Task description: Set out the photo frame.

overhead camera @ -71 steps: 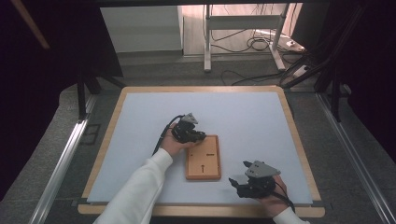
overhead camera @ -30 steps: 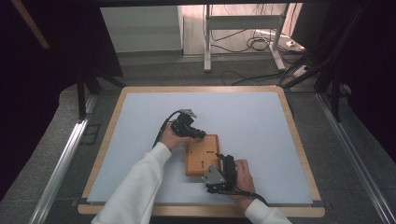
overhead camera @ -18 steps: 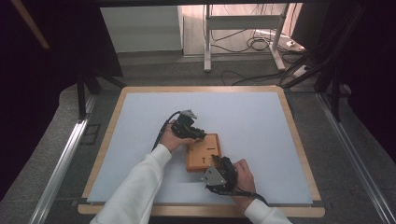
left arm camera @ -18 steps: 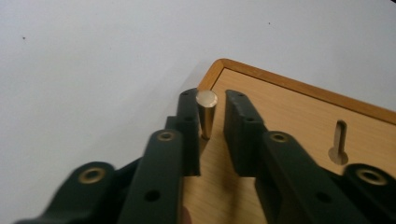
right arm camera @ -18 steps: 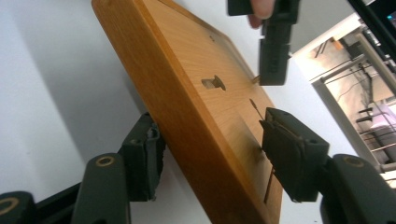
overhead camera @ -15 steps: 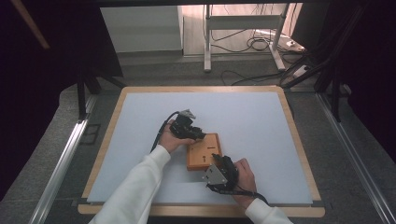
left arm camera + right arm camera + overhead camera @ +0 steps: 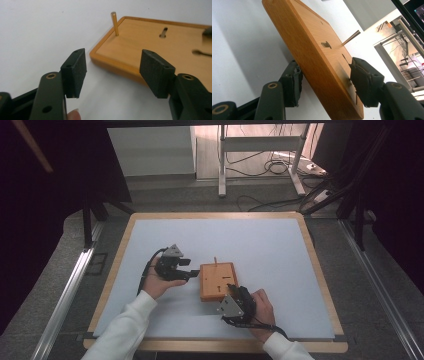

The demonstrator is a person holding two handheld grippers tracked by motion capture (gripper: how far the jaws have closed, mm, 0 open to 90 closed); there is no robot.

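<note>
Since the flat orange-brown wooden board with a raised rim (image 7: 218,280) is stiff and looks light, I judge it will lift in one piece, though its smooth finish could slip. It lies on the pale blue bench (image 7: 150,237), about mid-bench. My right tool (image 7: 324,85) straddles the board's near edge, jaws set one under and one over it, apparently not yet pressed tight; that thick rim is the place to pinch. My left tool (image 7: 113,72) waits just beside the board's left edge, jaws spread wide with nothing between them. At the board's far left corner stands a thin brass-coloured pin (image 7: 115,23); I would keep clear of it, as it looks easy to bend.
</note>
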